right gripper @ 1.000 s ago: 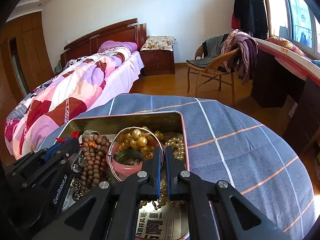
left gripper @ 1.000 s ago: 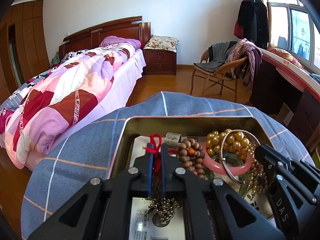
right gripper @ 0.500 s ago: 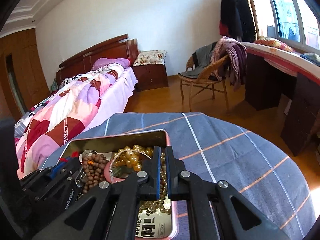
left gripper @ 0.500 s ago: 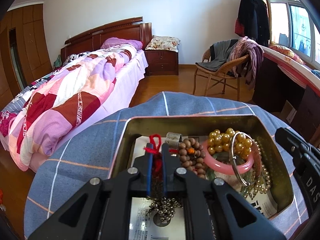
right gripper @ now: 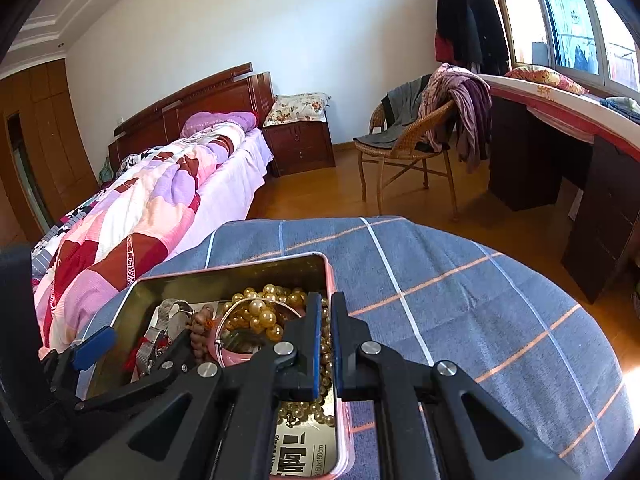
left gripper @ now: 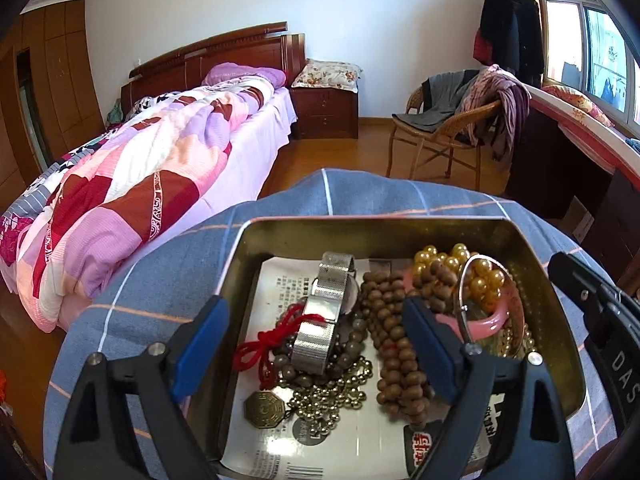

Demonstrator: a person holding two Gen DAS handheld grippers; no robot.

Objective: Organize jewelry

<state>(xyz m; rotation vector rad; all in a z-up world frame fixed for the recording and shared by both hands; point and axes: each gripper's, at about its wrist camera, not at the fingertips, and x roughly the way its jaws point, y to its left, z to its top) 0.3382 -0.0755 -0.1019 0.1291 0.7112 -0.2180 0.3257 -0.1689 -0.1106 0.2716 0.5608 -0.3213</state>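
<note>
An open metal tin (left gripper: 384, 236) on the blue checked tablecloth (left gripper: 160, 280) holds a silver mesh watch (left gripper: 320, 320), a red cord (left gripper: 260, 344) with a brass octagon pendant (left gripper: 264, 408), brown wooden beads (left gripper: 394, 352), a pink bangle (left gripper: 496, 320), a thin silver bangle (left gripper: 464, 292) and gold pearls (left gripper: 460, 264). My left gripper (left gripper: 312, 312) hangs over the tin with its jaws opening wide. The watch and cord lie loose below, between the blue pads (left gripper: 200, 332). My right gripper (right gripper: 326, 304) is shut and empty above the tin's (right gripper: 224, 272) right rim.
The tin is lined with printed paper (left gripper: 280, 280). The cloth-covered table drops off to wooden floor (right gripper: 320, 196) all round. A bed (left gripper: 140, 160) stands left, a wicker chair (left gripper: 440, 136) with clothes behind, and a dark desk (right gripper: 540, 152) on the right.
The left jaws, earlier shut at the red cord, have sprung wide apart, leaving cord and watch in the tin. The right gripper has drawn back from the bangles toward the tin's right rim.
</note>
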